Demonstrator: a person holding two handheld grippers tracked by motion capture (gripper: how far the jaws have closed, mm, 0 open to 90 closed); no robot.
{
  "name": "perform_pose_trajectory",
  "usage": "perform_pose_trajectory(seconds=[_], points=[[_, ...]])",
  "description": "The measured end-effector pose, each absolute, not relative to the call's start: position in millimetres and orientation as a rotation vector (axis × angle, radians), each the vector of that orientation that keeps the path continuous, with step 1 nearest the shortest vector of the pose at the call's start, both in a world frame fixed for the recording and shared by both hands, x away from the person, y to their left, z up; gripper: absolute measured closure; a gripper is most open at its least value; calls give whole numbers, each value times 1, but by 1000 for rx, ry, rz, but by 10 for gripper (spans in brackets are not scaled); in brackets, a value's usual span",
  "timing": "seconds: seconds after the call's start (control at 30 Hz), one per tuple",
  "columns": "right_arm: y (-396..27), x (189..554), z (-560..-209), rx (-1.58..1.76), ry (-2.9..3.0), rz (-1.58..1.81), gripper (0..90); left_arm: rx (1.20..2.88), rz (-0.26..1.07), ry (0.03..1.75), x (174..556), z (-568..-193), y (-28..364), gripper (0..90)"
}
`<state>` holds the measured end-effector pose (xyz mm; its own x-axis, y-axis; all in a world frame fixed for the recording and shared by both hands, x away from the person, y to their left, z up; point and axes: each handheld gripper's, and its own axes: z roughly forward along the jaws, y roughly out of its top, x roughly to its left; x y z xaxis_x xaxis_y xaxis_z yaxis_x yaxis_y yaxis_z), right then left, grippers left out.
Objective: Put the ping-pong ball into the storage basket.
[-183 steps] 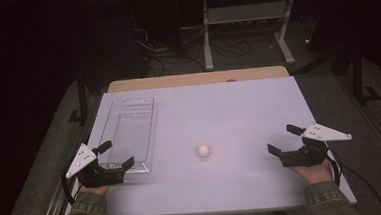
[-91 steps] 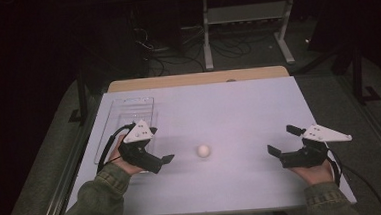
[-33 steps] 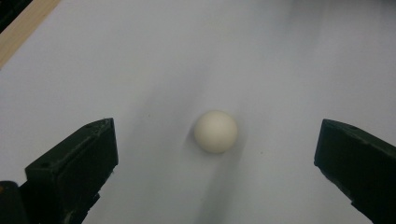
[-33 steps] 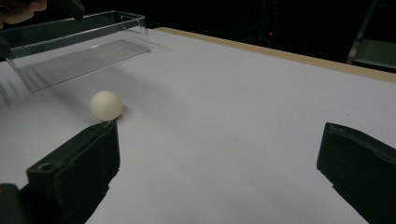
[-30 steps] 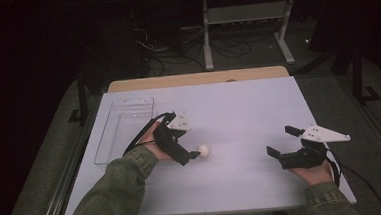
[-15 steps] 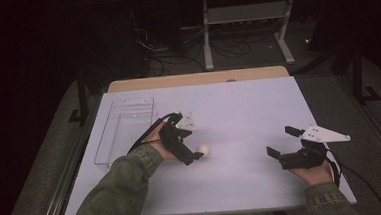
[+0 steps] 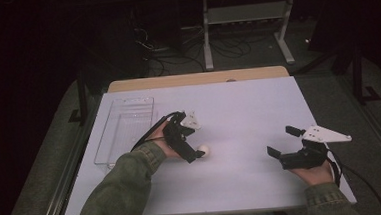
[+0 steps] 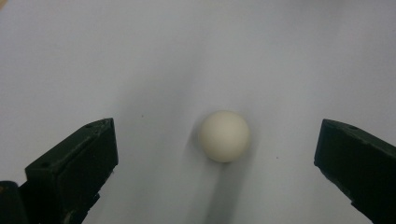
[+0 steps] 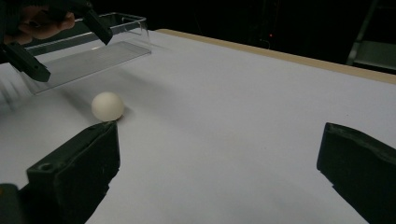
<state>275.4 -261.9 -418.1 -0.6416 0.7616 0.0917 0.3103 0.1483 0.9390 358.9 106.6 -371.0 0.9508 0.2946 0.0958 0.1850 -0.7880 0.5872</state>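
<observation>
A small cream ball [image 7: 203, 150] lies on the white table [image 7: 238, 109] near its middle. My left gripper [image 7: 193, 142] hovers right at the ball, tilted down toward it. In the left gripper view the ball [image 8: 223, 136] sits between the two black jaws, which stand wide apart and do not touch it. My right gripper [image 7: 283, 141] rests at the table's right side, open, with nothing between its jaws. From the right gripper view the ball [image 9: 108, 106] lies to the far left, with the left gripper [image 9: 65, 44] above it.
A clear plastic tray [image 7: 124, 129] stands at the table's left side, seemingly with nothing in it, just behind the left hand. A tan board edge [image 7: 197, 79] runs along the table's far side. Beyond are a dark floor, cables and a metal stand [image 7: 243, 24].
My left gripper has travelled from the tray at the left across to the ball and now brackets it. The right gripper and the ball have stayed put.
</observation>
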Motion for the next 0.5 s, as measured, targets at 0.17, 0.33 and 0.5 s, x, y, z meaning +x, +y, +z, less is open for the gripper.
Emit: perform_pose_trajectory(seconds=[0.17, 0.33, 0.5], points=[[-262, 275, -418, 1023, 2026, 1499, 0, 2517, 242, 326, 360, -375, 104, 0], [-262, 275, -418, 1021, 2025, 1501, 0, 2527, 239, 329, 363, -379, 103, 0], [-262, 275, -419, 1021, 2027, 1500, 0, 2543, 229, 329, 366, -383, 102, 0]])
